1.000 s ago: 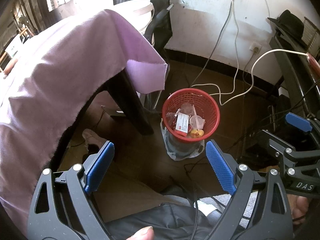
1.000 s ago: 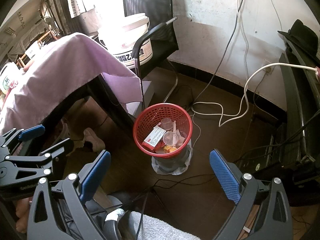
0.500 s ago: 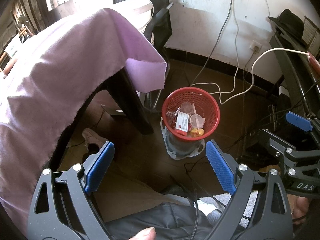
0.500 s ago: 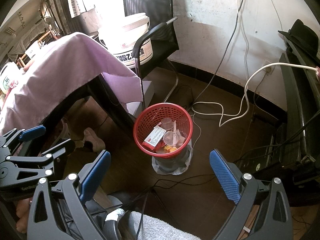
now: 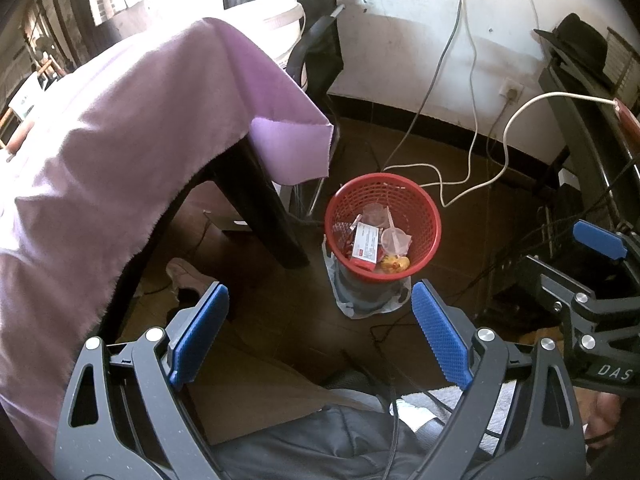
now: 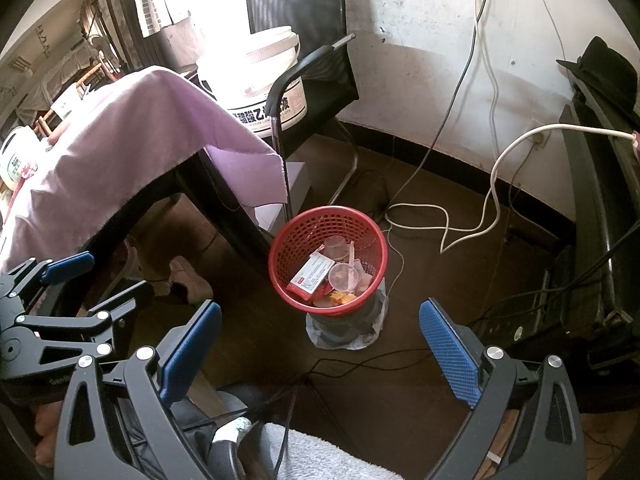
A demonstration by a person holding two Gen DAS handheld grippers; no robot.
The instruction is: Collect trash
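The red basket stands on the dark floor just beside the leg of the table under the purple cloth, and it already holds trash: a white and red carton, clear plastic cups and a yellow wrapper. The left gripper and the right gripper both hang above it with jaws wide apart and nothing between them. I judge that a drop is finished, so the next move calls for finding another piece of trash.
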